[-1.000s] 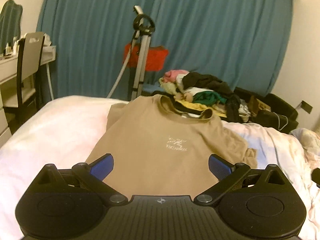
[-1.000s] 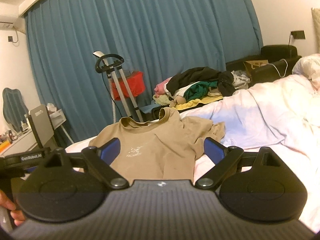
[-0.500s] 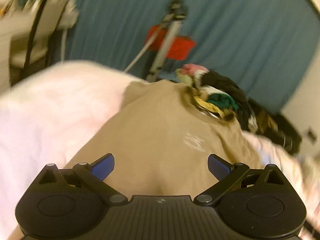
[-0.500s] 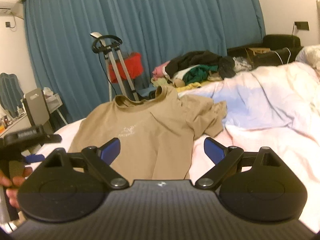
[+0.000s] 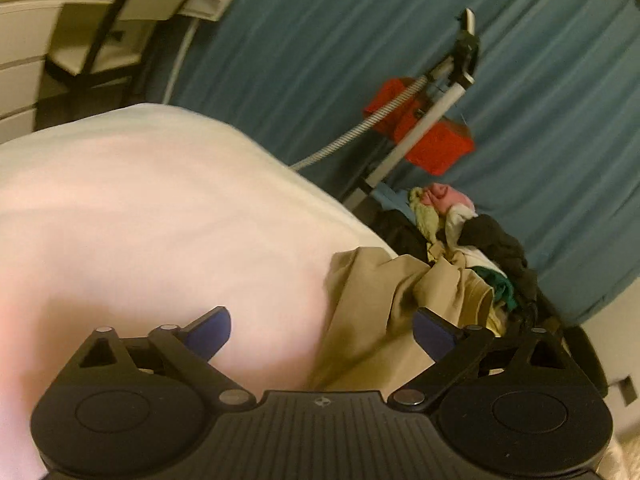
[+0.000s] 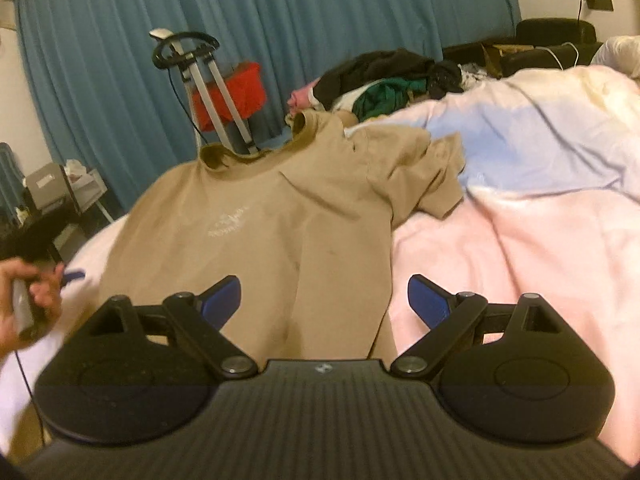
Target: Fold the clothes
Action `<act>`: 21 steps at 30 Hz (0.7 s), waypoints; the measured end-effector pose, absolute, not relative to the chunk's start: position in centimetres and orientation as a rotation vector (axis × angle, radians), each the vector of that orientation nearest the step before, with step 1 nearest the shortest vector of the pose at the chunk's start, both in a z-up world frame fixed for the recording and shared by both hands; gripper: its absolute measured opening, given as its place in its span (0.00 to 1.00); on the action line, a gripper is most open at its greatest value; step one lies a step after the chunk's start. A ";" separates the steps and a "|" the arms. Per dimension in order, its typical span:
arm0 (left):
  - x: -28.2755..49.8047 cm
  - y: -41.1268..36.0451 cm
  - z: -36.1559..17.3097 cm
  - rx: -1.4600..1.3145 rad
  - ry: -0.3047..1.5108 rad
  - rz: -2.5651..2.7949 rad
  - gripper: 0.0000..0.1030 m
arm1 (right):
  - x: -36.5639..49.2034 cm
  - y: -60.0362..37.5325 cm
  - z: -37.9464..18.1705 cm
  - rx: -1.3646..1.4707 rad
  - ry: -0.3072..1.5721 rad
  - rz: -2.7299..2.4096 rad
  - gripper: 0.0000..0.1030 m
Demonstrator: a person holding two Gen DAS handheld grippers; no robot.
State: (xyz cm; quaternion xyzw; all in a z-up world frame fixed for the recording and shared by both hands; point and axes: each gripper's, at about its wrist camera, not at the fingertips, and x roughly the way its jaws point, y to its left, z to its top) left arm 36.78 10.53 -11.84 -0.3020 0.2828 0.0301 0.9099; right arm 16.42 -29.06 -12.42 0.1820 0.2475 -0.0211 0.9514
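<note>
Both claws spread wide and empty over the tan T-shirt [image 6: 280,224], ready to take its edges.

The right gripper [image 6: 324,300] straddled the right hem; the left gripper [image 5: 322,330] tilted over the left edge. Beyond, the unfolded clothes pile [image 6: 392,80] waited against the curtain [image 6: 320,20].

Tan T-shirt [image 6: 280,216], small white chest print, centre frame. Bedding [image 6: 520,208] pale pink, light blue patch upper right. Curtain [image 6: 320,20] teal, plain. Red bag [image 6: 232,94] upper left. Clothes pile [image 6: 384,80]: black, green, pink. Gripper pads [image 6: 224,296] blue, bodies black.
</note>
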 end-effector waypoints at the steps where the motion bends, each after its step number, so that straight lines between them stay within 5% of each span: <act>1: 38.0 10.1 -12.2 -0.602 0.592 0.067 0.91 | 16.9 -29.3 -13.0 0.380 0.510 -0.046 0.89; 7: 43.1 7.1 -13.5 -0.526 0.623 0.062 0.74 | 19.5 -30.4 -15.7 0.423 0.552 -0.076 0.89; 11: 44.6 2.8 -12.4 -0.288 0.670 0.056 0.11 | 19.8 -30.5 -15.5 0.413 0.532 -0.076 0.89; 21: 38.0 -15.1 -14.1 0.366 0.629 -0.246 0.05 | 18.7 -31.8 -14.7 0.441 0.481 -0.115 0.89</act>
